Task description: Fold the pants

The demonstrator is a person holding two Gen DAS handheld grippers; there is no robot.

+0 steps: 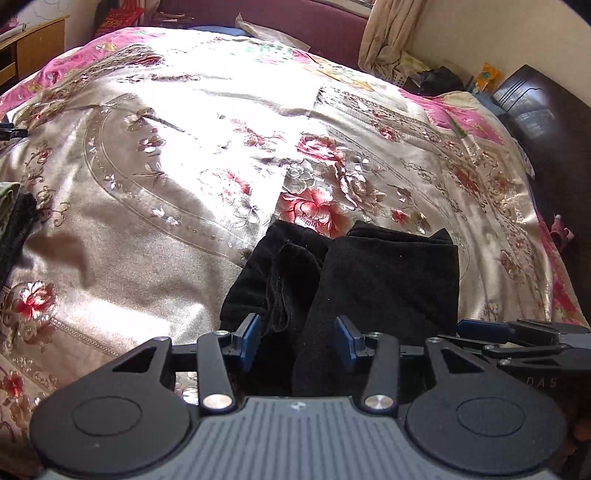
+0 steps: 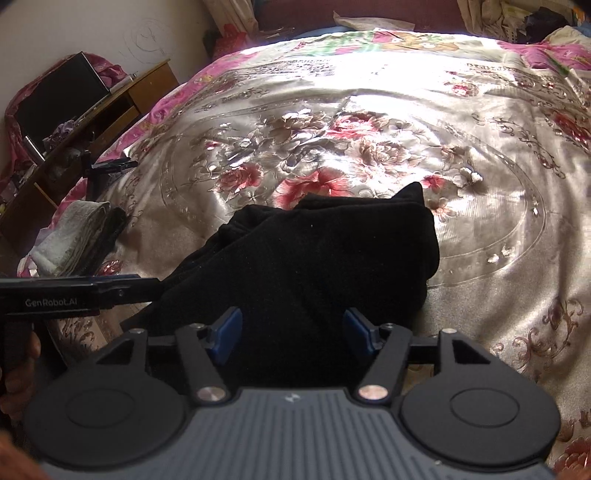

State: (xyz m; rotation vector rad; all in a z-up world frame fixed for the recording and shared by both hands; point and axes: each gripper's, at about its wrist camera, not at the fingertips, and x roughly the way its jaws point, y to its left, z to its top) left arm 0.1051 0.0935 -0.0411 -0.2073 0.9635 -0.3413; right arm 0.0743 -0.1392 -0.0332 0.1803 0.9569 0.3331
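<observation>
The black pants (image 1: 354, 273) lie bunched and partly folded on the floral satin bedspread (image 1: 155, 206), close in front of both grippers. My left gripper (image 1: 301, 341) is open, its blue pads either side of the near edge of the pants. My right gripper (image 2: 293, 334) is open too, over the near part of the pants (image 2: 314, 258). The right gripper shows at the right edge of the left wrist view (image 1: 517, 332). The left gripper shows at the left of the right wrist view (image 2: 74, 291), beside the pants.
A stack of folded clothes (image 2: 74, 240) lies at the bed's left edge. A wooden desk (image 2: 110, 110) with a dark screen stands left of the bed. A dark cabinet (image 1: 535, 110) and clutter stand at the far right. A dark red headboard (image 1: 295, 22) is behind.
</observation>
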